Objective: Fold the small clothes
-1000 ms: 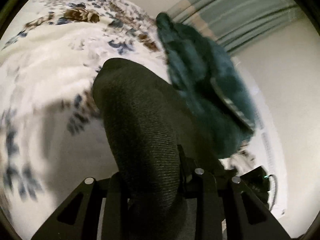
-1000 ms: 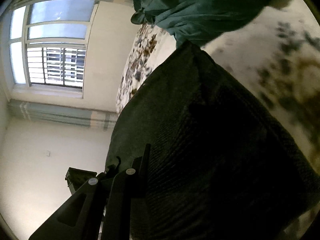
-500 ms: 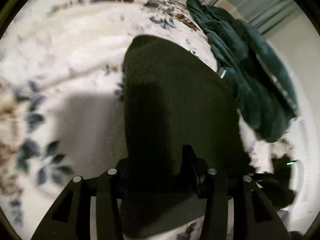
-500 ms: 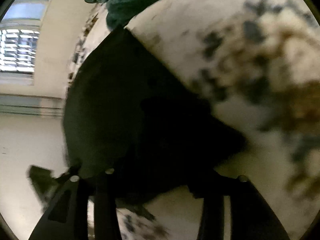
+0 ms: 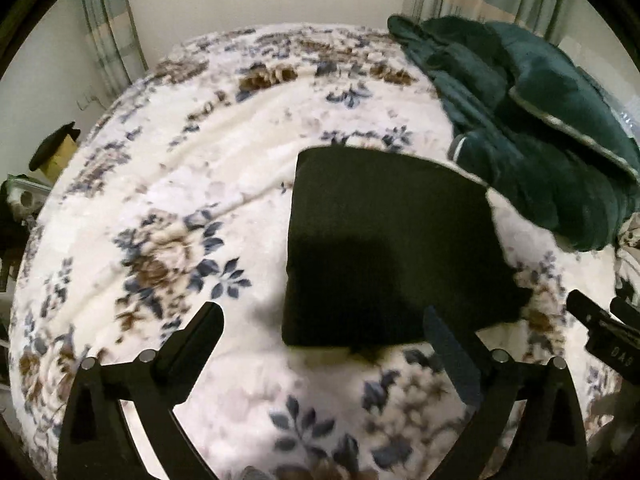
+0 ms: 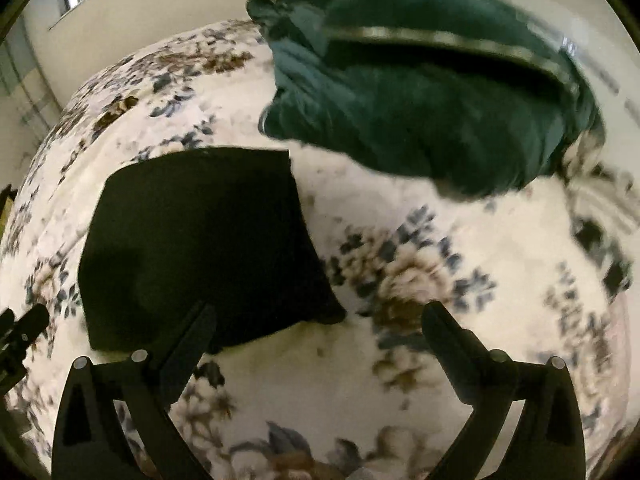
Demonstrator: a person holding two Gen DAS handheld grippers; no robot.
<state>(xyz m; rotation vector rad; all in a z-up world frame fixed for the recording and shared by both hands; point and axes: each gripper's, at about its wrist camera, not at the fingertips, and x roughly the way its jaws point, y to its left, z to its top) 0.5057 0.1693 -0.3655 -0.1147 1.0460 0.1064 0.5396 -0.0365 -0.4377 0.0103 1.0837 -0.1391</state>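
Step in hand, as judged: one fold looks complete and the piece is set down. Black cloth [image 5: 384, 248] lies flat on the floral blanket [image 5: 192, 184] as a compact, roughly square packet, nothing holding it.

Left gripper [image 5: 320, 332]: fingers spread wide, empty, hovering just short of the cloth's near edge. Its right finger overlaps the cloth's near corner in the left wrist view (touching or merely in front, cannot tell).

Right gripper [image 6: 320, 324]: fingers also wide, empty. Cloth sits left of centre in the right wrist view, with the left finger over its near edge; the right finger stands over bare blanket.

Cloth appearance: matte, very dark, texture too dim to read. Far edge straight, corners fairly crisp. The near right corner bulges a little, and a shadow line along the near edge suggests stacked layers.

Green garment [image 5: 532, 128] lies bunched at the far right, just beyond the cloth's far corner, pale trim showing. In the left wrist view it seems to meet that corner; in the right wrist view a strip of blanket separates them (so, unclear).

Next move, as judged: either pinch one edge for a further fold, or reach past to the green garment. Either calls for closing on a single layer edge without dragging the packet.
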